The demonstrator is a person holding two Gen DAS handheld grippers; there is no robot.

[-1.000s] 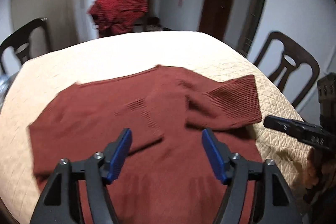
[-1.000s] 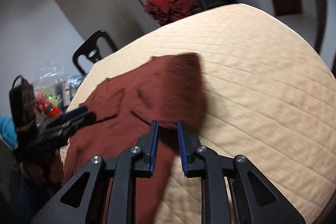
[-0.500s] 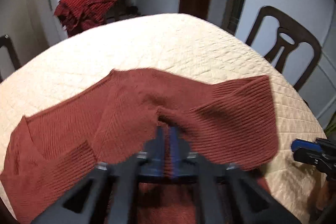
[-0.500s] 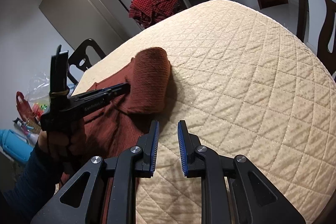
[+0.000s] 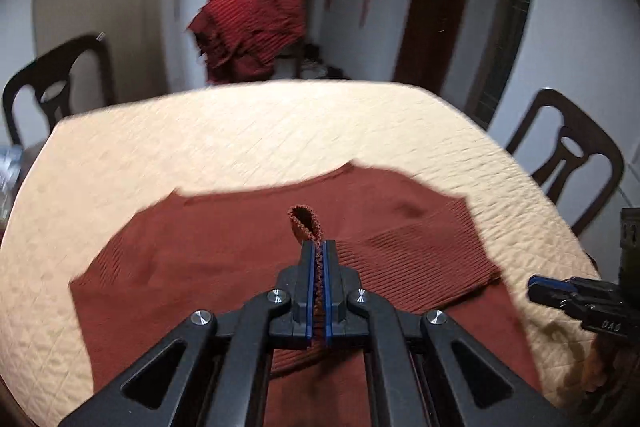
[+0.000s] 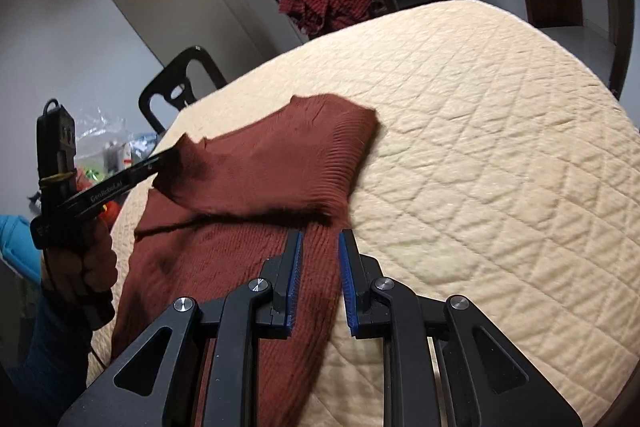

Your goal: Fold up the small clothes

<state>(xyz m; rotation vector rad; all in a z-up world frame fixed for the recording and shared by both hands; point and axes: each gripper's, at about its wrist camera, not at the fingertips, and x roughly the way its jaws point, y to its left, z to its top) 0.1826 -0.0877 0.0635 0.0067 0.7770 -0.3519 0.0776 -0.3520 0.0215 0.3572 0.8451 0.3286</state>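
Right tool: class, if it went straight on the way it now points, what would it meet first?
Probably the rust-brown sweater: the right tool points down at its cloth, with the folded ribbed part just ahead. Depth is unclear.

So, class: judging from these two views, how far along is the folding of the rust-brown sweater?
Done: one ribbed sleeve already lies folded across the sweater. In hand: the left claw is shut on a pinch of knit, lifting it off the quilted table. Left: the right claw holds nothing, and the body remains spread out, unfolded.
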